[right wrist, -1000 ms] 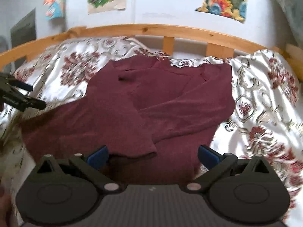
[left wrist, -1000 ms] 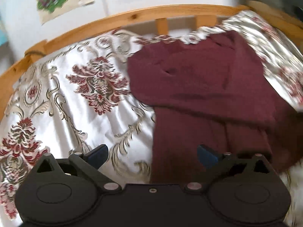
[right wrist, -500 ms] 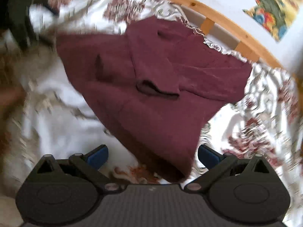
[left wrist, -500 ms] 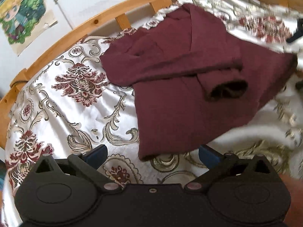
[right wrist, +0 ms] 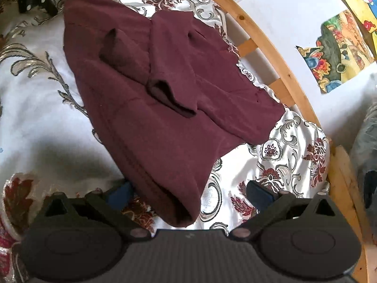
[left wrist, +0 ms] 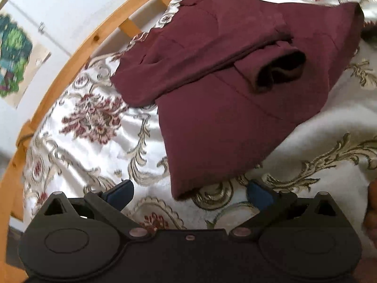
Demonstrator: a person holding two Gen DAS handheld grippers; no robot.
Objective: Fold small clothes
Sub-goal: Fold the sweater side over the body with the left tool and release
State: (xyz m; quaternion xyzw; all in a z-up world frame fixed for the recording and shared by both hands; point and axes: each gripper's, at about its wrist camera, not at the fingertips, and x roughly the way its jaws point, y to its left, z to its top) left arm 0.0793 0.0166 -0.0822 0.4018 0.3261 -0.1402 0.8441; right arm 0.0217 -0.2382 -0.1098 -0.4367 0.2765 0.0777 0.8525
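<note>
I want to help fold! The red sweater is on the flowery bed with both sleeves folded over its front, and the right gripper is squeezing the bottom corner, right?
Almost. The sweater does lie on the flowery bed with both sleeves folded over its front, but the right gripper isn't squeezing anything. The right wrist view shows its fingers wide open on either side of the bottom corner.

Wooden bed rail (left wrist: 77, 54), postered wall (right wrist: 294, 18)

Black left gripper (left wrist: 190, 193) and right gripper (right wrist: 188, 192), round pivot housings, silver screws, blue-padded fingers (left wrist: 120, 193)
</note>
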